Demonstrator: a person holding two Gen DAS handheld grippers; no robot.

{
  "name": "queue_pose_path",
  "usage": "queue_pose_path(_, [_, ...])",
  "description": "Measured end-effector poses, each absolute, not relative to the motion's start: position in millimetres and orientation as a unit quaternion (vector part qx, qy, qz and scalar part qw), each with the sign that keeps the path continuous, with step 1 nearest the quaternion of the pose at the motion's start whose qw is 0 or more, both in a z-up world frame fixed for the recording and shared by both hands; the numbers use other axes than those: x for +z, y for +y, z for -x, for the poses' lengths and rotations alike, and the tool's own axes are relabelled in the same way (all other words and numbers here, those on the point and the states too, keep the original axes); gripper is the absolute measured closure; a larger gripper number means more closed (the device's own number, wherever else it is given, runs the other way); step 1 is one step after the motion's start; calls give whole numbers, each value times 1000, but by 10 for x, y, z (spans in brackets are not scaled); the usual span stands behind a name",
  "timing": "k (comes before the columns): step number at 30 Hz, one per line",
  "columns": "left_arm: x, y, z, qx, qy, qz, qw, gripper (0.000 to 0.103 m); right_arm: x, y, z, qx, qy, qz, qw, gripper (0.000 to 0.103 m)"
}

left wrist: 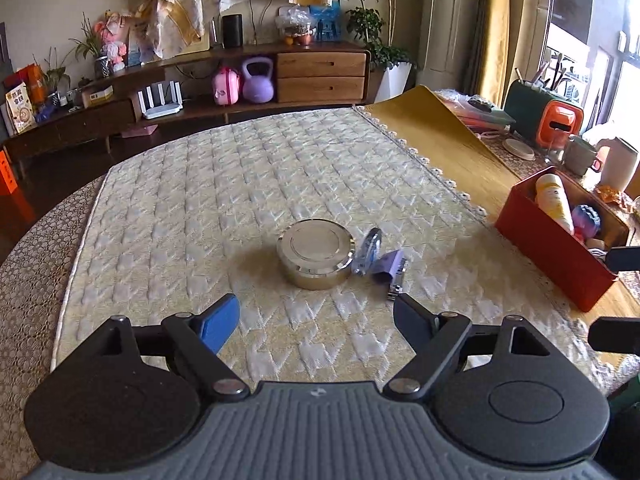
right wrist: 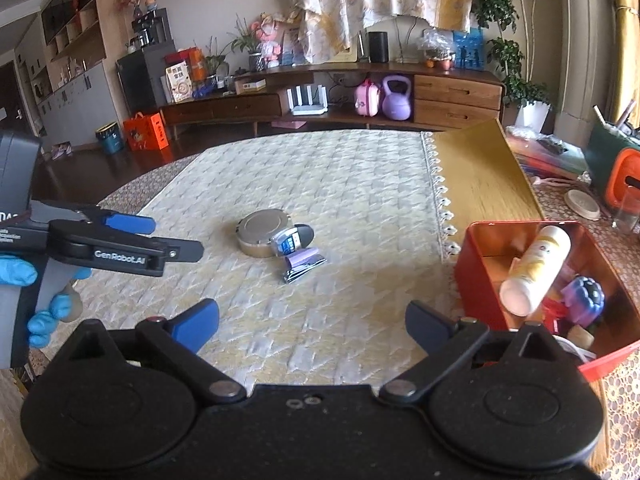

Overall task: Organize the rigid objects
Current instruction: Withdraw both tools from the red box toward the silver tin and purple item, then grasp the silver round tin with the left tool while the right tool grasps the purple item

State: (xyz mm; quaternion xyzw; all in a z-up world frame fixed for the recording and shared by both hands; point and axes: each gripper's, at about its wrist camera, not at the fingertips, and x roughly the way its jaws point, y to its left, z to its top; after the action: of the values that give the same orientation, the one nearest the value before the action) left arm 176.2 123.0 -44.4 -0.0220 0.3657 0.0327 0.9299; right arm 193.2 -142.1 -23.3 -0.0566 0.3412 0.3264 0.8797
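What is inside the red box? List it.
In the red box: a white-and-yellow bottle leaning tilted against the rim, a purple-and-blue toy, and something red beside it. Whatever lies beneath them and behind the near wall is covered by the right tool.

the quilted mat (left wrist: 248, 184) lies bare from 9 through 12 o'clock, so the bench surface there gives wide passage. near the middle a round metal tin (left wrist: 316, 254) stands, with a small blue-and-clear item (left wrist: 368, 250) leaning on its 3 o'clock side and a purple clip (left wrist: 390, 268) just beside that, blocking that flank. at 3 o'clock a red box (left wrist: 556, 264) holding a tilted white bottle (left wrist: 554, 200) walls the mat's edge. open mat separates the cluster from the box.
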Motion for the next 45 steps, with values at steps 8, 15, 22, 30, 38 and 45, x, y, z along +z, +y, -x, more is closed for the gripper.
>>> queue_pose_path(8, [-705, 1343, -2031, 36, 371, 28, 927, 19, -347, -1284, -2073, 339, 358, 62, 867, 3])
queue_pose_path(15, [-944, 1372, -2261, 30, 380, 17, 925, 19, -430, -1139, -2226, 352, 357, 91, 861, 5])
queue_pose_path(22, [-1117, 1427, -2485, 30, 384, 4, 923, 19, -571, -979, -2435, 363, 367, 120, 848, 10])
queue_pose_path(30, [-1241, 1475, -2620, -2, 375, 2, 927, 19, -745, -772, -2715, 382, 369, 141, 836, 24])
queue_pose_path(38, [-1287, 1503, -2707, -36, 355, -12, 934, 19, -901, -534, -2963, 409, 370, 164, 818, 30])
queue_pose_path(45, [-1303, 1539, -2822, -65, 347, -20, 935, 19, -990, -416, -3120, 431, 378, 154, 805, 39])
